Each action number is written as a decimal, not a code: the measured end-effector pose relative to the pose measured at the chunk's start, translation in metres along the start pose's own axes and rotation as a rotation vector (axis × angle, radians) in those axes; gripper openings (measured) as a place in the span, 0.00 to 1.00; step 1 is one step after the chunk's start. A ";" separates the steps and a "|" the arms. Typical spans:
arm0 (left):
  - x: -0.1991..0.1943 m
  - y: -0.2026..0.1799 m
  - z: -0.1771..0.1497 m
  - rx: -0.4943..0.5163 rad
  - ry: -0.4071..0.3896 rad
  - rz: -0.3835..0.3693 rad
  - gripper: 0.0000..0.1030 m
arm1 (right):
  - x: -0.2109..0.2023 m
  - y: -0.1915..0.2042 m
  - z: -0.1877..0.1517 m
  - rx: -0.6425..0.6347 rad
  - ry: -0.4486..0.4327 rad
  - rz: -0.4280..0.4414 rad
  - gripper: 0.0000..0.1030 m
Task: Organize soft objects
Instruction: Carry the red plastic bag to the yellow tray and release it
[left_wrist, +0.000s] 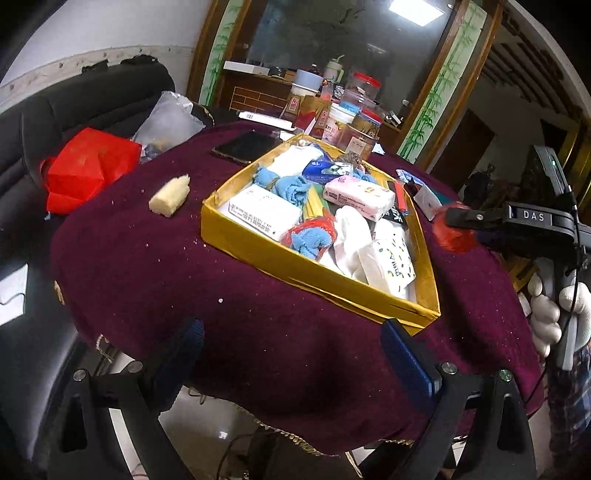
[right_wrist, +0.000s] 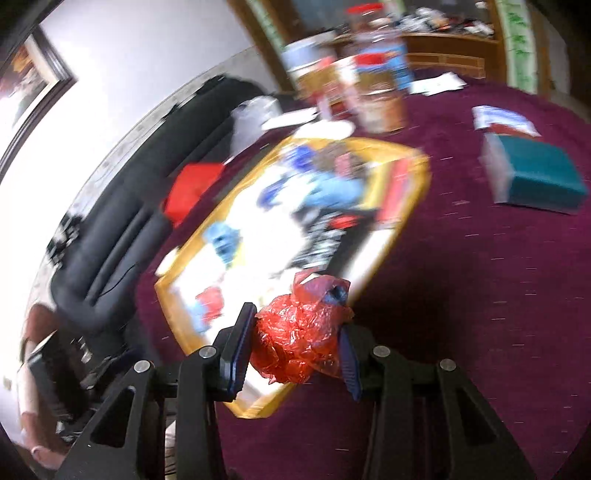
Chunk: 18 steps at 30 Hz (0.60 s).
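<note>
**Red Bag Bundle Clamped Over the Worktop**

The right hand-held gripper (right_wrist: 295, 347) pinches a crumpled red plastic bag bundle (right_wrist: 301, 338) between its pads, aloft just off the gold tray's (left_wrist: 258, 251) near corner. The left hand-held gripper (left_wrist: 295, 354) hangs wide apart, holding nothing, above the maroon worktop's (left_wrist: 155, 280) near edge. A yellow sponge (left_wrist: 169, 199) lies beside the tray's left side.

Crumpled red plastic bag (right_wrist: 301, 338) with a blue cloth peeking out, pinched between the right jaws, gold box (right_wrist: 400, 236) of soft packs lying beyond them
</note>
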<state>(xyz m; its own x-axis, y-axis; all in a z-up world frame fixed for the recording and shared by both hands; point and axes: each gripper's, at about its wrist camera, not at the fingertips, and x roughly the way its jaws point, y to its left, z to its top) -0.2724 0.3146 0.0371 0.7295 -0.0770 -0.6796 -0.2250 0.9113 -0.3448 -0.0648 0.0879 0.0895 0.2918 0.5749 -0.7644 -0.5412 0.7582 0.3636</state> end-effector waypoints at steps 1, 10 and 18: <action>0.001 0.001 -0.001 -0.006 0.003 -0.007 0.95 | 0.006 0.010 -0.001 -0.008 0.016 0.022 0.40; 0.003 0.008 -0.003 -0.021 0.008 -0.035 0.95 | 0.067 0.094 -0.008 -0.103 0.116 0.145 0.40; 0.006 0.018 -0.005 -0.049 0.017 -0.045 0.95 | 0.123 0.132 0.006 -0.075 0.202 0.216 0.41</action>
<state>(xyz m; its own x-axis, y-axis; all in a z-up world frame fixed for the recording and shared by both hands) -0.2754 0.3286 0.0231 0.7283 -0.1244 -0.6739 -0.2244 0.8859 -0.4060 -0.0951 0.2601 0.0469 0.0047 0.6419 -0.7668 -0.6326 0.5957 0.4949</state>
